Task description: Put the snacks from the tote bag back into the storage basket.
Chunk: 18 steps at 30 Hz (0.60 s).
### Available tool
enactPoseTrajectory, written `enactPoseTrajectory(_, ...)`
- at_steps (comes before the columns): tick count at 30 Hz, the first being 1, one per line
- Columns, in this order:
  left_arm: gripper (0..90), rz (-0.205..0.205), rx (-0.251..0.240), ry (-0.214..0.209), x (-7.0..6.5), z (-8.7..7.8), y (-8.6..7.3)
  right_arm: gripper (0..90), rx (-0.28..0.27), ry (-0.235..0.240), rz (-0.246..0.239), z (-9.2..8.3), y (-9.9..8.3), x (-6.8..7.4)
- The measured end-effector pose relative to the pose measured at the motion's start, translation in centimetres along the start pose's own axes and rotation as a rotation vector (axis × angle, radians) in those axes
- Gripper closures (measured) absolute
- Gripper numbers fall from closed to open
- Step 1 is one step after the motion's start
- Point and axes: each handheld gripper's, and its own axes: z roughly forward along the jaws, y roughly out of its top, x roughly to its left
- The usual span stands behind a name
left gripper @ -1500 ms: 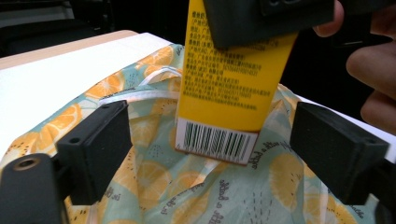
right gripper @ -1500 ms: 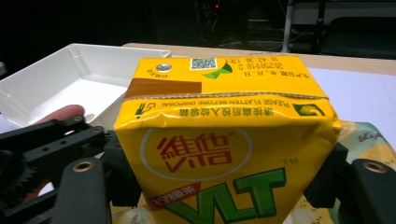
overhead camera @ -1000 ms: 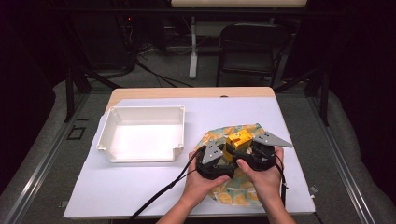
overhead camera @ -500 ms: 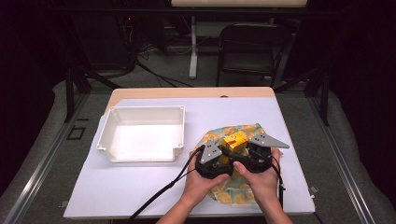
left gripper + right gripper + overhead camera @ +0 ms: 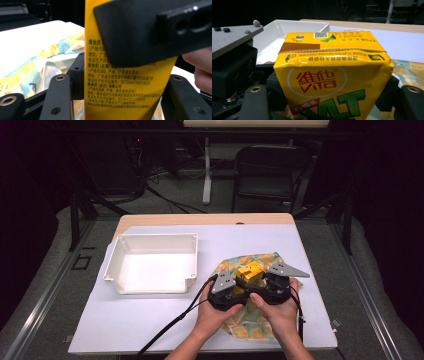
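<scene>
I'm seeing both hand-held grippers, left (image 5: 231,289) and right (image 5: 270,287), clamping the yellow carton (image 5: 250,270), barely shifting since a second ago, over the cloth (image 5: 252,325).

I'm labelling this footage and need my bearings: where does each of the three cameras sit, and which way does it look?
High view: above the person's side, looking forward and down on the white-covered table; both hands, left claw and right claw show.
Left gripper view: rides the left claw, facing the yellow drink carton's printed side; a fingertip shows at right.
Right gripper view: rides the right claw, facing the carton's front, white plastic tray behind.
Shared: the carton and the lemon-print cloth.
</scene>
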Motion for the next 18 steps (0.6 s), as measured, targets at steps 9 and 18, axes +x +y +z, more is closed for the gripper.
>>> enactPoseTrajectory(9, 51.0, -0.030, 0.001, 0.018, 0.6, -0.4, 0.1, 20.0, -0.068, 0.037, 0.003, -1.0, 0.7, -0.3)
enactPoseTrajectory(18, 51.4, -0.057, -0.018, 0.058, 1.7, -1.1, 0.3, 17.4, -0.135, 0.045, 0.025, -2.8, 1.5, -1.6)
